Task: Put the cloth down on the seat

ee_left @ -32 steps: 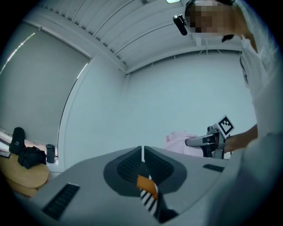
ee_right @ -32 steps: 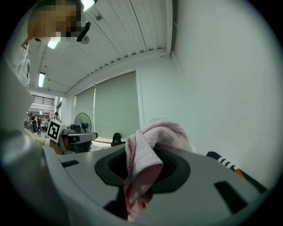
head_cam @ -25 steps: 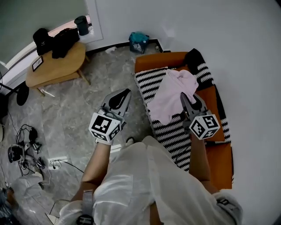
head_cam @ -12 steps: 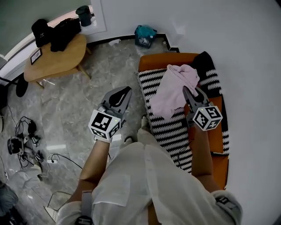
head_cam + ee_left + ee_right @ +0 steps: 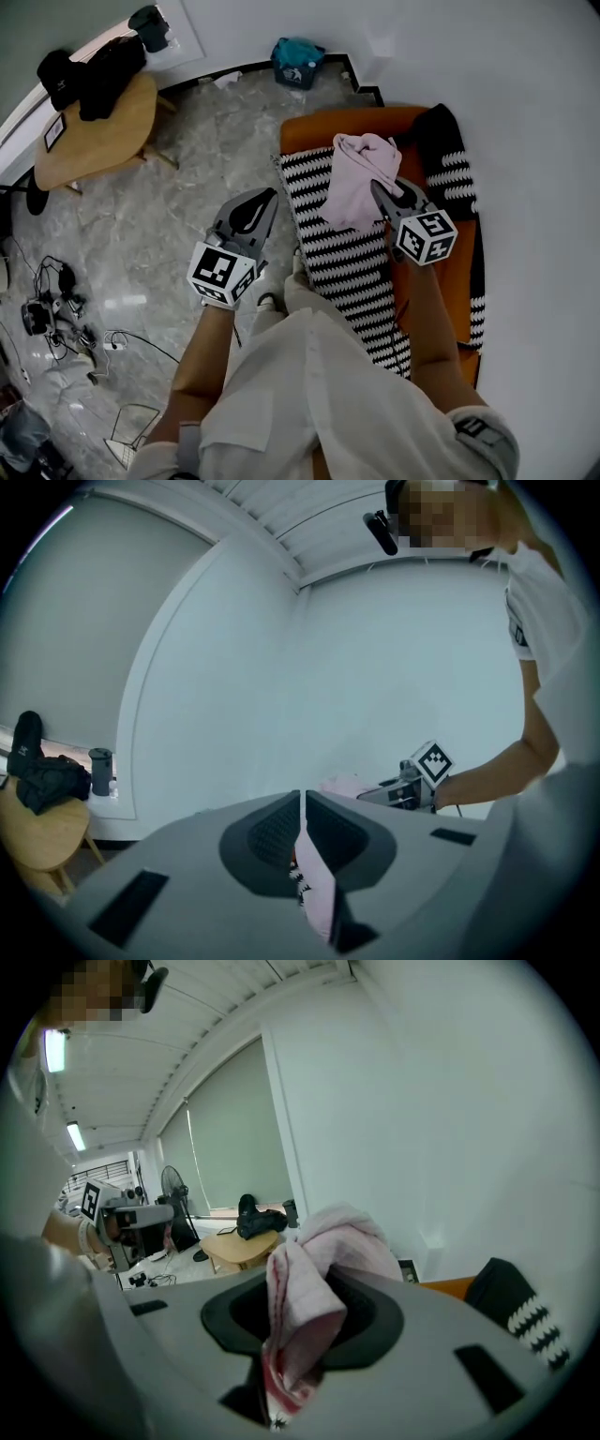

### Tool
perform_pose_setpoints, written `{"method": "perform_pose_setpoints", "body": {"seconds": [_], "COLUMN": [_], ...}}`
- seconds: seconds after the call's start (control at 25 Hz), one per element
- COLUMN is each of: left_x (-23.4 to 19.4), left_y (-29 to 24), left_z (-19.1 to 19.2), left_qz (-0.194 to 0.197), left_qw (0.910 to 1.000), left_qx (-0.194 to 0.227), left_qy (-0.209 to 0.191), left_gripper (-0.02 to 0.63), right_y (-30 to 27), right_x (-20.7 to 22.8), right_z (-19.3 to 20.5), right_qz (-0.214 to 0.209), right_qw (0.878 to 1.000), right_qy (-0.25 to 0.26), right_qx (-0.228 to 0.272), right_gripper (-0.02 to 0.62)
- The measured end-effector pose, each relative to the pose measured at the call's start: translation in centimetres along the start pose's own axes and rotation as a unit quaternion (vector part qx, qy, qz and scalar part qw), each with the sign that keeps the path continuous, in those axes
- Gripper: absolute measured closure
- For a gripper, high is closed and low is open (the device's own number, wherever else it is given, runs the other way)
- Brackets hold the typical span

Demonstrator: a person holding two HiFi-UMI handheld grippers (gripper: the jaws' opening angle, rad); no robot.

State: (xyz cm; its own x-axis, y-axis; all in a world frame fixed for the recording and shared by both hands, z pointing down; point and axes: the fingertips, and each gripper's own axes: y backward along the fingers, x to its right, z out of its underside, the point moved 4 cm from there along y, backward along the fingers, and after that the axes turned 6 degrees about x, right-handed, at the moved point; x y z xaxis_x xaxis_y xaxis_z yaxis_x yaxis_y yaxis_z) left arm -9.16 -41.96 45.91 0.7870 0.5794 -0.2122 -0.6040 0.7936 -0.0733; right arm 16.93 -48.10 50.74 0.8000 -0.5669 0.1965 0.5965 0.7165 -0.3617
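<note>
In the lower centre, the left gripper hangs over the floor, jaws together and empty. To its right, the right gripper is clamped on the pink cloth, bunched over the striped cover of the orange seat. The carry looks done; lowering and release seem left.

It looked like a lounge corner of an office or studio. An orange sofa with a striped throw lay beneath the right gripper. A low wooden table stood beyond the left gripper, and loose cables sprawled over the marble floor.
</note>
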Motion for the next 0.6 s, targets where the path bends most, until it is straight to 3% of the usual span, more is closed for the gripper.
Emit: {"method": "perform_pose_setpoints", "body": {"seconds": [0.2, 0.44, 0.6], "left_x": [-0.2, -1.2, -1.8], "left_y": [-2.9, -5.1, -6.7], "left_z": [2.7, 5.6, 7.2], "left_qz": [-0.004, -0.011, -0.011], "left_qw": [0.9994, 0.9974, 0.9963], "left_qx": [-0.03, -0.063, -0.078], "left_qy": [0.016, 0.032, 0.034], "left_gripper": [0.575, 0.575, 0.575], "right_y": [-3.4, -7.0, -9.5], "right_x": [2.6, 4.2, 5.2], "right_z": [5.6, 12.1, 14.4], "right_qz": [-0.022, -0.082, -0.113], "right_qw": [0.998, 0.984, 0.978], "right_qy": [-0.038, -0.089, -0.084], "right_qx": [-0.053, -0.127, -0.155], "right_gripper": [0.474, 0.474, 0.474]}}
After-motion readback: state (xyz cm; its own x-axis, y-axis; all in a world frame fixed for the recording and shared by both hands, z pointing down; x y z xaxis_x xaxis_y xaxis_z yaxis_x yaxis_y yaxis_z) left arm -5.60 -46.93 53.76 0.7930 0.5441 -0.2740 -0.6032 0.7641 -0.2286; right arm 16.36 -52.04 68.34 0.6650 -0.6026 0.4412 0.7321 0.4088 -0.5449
